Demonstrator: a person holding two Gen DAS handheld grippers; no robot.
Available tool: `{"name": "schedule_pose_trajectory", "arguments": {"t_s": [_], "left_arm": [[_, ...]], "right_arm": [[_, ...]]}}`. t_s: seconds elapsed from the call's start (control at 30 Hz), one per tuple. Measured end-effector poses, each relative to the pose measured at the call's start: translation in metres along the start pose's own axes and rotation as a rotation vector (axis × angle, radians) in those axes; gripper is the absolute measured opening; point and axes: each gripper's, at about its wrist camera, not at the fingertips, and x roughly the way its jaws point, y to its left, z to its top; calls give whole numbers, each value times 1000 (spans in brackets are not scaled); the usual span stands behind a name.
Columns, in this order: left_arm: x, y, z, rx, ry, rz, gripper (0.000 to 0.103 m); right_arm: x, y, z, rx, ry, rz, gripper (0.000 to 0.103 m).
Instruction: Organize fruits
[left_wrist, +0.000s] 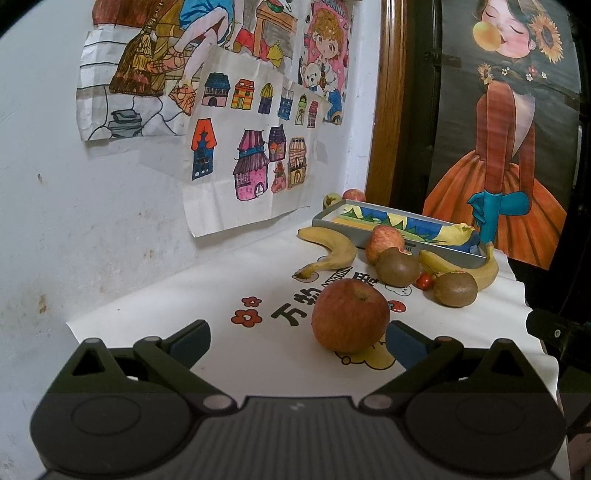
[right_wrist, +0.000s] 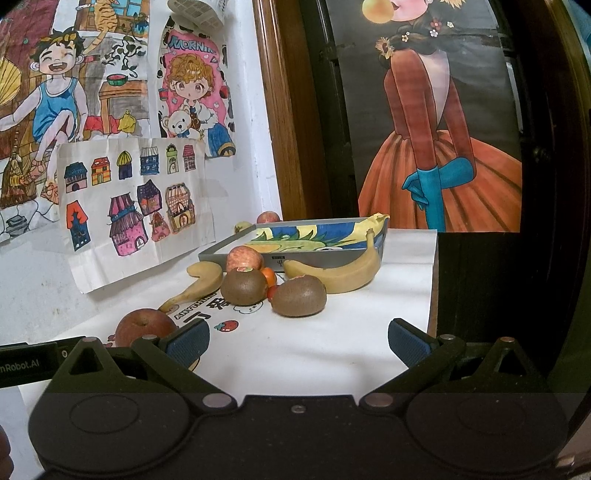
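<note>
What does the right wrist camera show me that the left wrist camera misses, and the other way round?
Only the right wrist view shows the small orange fruit behind the kiwis and the left tool's body at its left edge.

Only the left wrist view shows the near apple whole, just ahead of the open left tongs.

Both show the tray, two bananas, two kiwis, the apple by the tray and two fruits behind it. The right tongs are open and empty.

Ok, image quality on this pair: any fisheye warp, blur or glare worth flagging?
Left wrist view: strong fisheye bend along the wooden frame, dark vignette in the corners, near apple sharp, no glare. Right wrist view: the same bowing and vignette, kiwis in focus, soft even light with faint shadows.
</note>
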Motion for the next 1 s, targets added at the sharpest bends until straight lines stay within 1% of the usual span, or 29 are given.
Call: {"name": "schedule_pose_trajectory", "arguments": {"t_s": [0.47,0.6,0.67,0.73,0.83,0.87,1.0], "left_arm": [[0,0,1,0,3,0,103],[1,0,2,16,6,3,103],[2,2,7,28,13,-3,103],[1,6,18,32,9,-14,103],[-4,17,40,8,-23,-17,103],[-6,20,49,7,-35,-21,103],[-14,26,84,32,-84,-29,103]], "right_arm": [[1,1,1,-1,1,0,102],[2,1,2,-8,9,5,102],[2,0,8,-22,22,49,102],[4,-6,19,-9,30,94,102],[8,-15,41,48,31,168,102],[9,-18,54,69,29,195,102],[14,-19,91,92,-3,264,102]]}}
